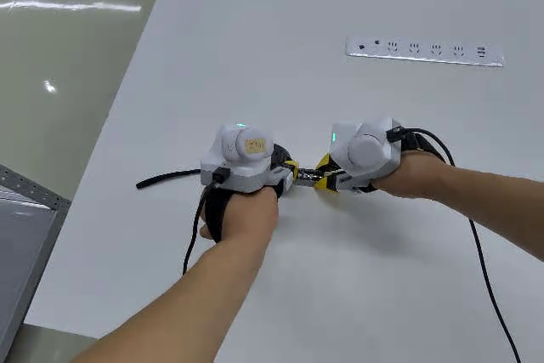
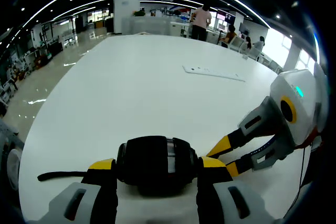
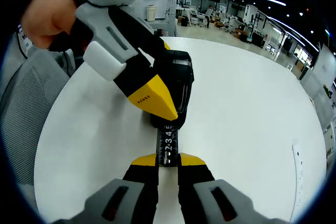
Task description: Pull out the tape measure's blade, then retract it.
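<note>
While the left tongs (image 2: 157, 164) clamp the black tape measure (image 3: 178, 82) on the table (image 1: 280, 40) and the right tongs (image 3: 168, 160) pinch its barely extended blade (image 3: 168, 142), pull-out appears hardly begun, requiring a steady rightward draw.

Open white counter (image 1: 255, 31) stretches far ahead and to both sides. A power strip (image 1: 423, 50) lies flat far ahead on the right. A black strap (image 1: 166, 178) lies left of the tape measure (image 2: 152, 158) in the left claw (image 2: 157, 166). Its blade (image 3: 168, 145) bridges the narrow gap to the right claw (image 3: 168, 160).
</note>
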